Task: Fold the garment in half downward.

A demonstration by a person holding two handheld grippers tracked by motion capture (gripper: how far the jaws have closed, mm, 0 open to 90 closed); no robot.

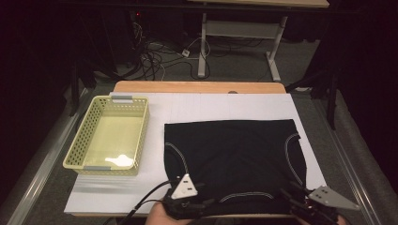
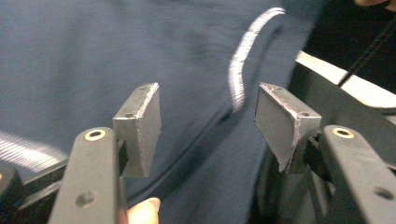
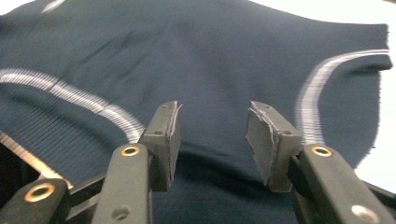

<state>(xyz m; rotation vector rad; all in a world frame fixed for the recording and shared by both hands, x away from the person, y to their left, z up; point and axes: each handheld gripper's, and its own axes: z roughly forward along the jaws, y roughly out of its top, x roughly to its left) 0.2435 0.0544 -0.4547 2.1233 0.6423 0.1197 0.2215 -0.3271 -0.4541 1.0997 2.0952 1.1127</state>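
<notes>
A dark navy garment (image 1: 234, 154) with white stitched seams lies folded flat on the white board (image 1: 225, 105). My left gripper (image 1: 199, 202) is at the garment's near left corner. In the left gripper view it (image 2: 208, 100) stands open just over the cloth (image 2: 93, 56), its pads apart with nothing pinched between them. My right gripper (image 1: 290, 196) is at the near right corner. In the right gripper view it (image 3: 214, 119) is open too, above the cloth (image 3: 210, 56) beside a curved white seam (image 3: 313, 88).
A pale yellow perforated basket (image 1: 143, 136) stands on the board to the left of the garment. The wooden table edge (image 1: 197, 86) runs along the far side. Beyond it are desk legs and cables on the floor. A fingertip (image 2: 144, 210) shows under the left jaw.
</notes>
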